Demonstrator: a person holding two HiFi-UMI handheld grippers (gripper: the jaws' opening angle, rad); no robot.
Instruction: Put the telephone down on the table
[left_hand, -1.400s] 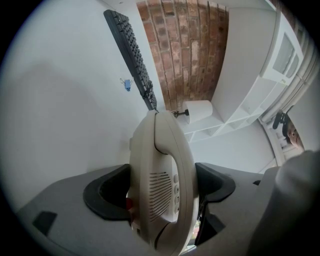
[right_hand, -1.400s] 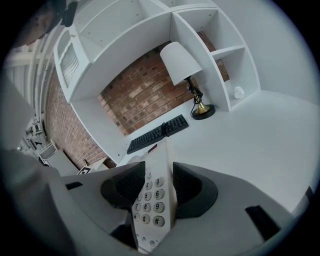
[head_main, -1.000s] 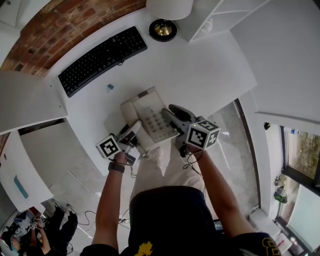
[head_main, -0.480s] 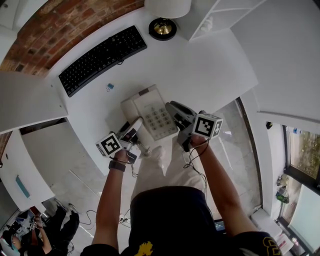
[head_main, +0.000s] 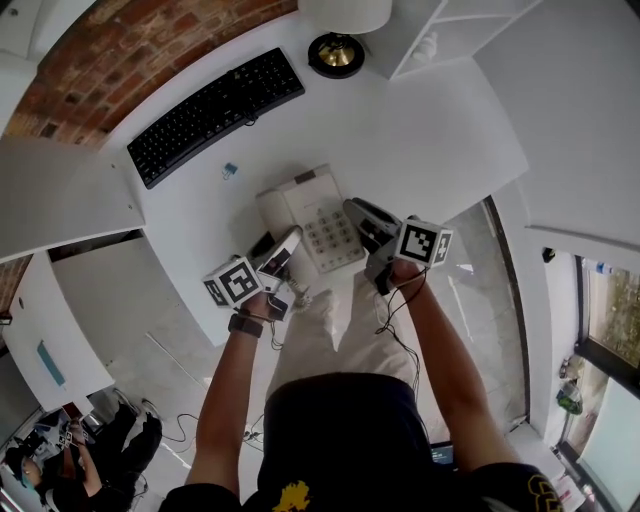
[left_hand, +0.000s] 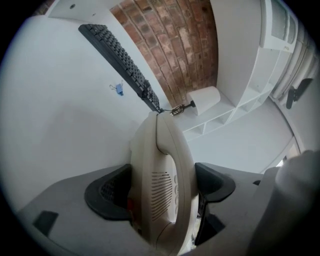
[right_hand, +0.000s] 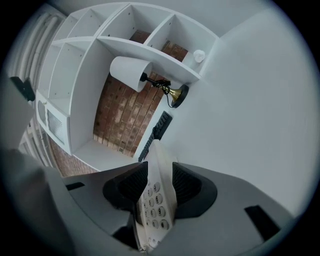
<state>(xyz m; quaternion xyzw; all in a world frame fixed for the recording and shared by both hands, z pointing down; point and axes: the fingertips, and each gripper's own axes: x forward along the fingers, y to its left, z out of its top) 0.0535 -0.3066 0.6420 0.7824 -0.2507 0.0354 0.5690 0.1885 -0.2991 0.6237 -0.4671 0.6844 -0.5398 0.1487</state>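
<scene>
Cream plastic sits between both pairs of jaws: the left gripper (head_main: 283, 248) clamps the telephone (head_main: 318, 215) at its handset side, and the right gripper (head_main: 362, 222) pinches the keypad edge. The telephone lies level at the near edge of the white desk (head_main: 420, 130); whether its base touches yet I cannot tell. The step in hand looks like the lowering itself. The next move calls for settling it flat, then easing both grips off together. Beyond lie a black keyboard (head_main: 215, 112) and a lamp (head_main: 338, 52).

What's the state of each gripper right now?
Left gripper: jaws closed on the phone, at its handset side.
Right gripper: jaws closed on the phone, at its keypad side.
</scene>
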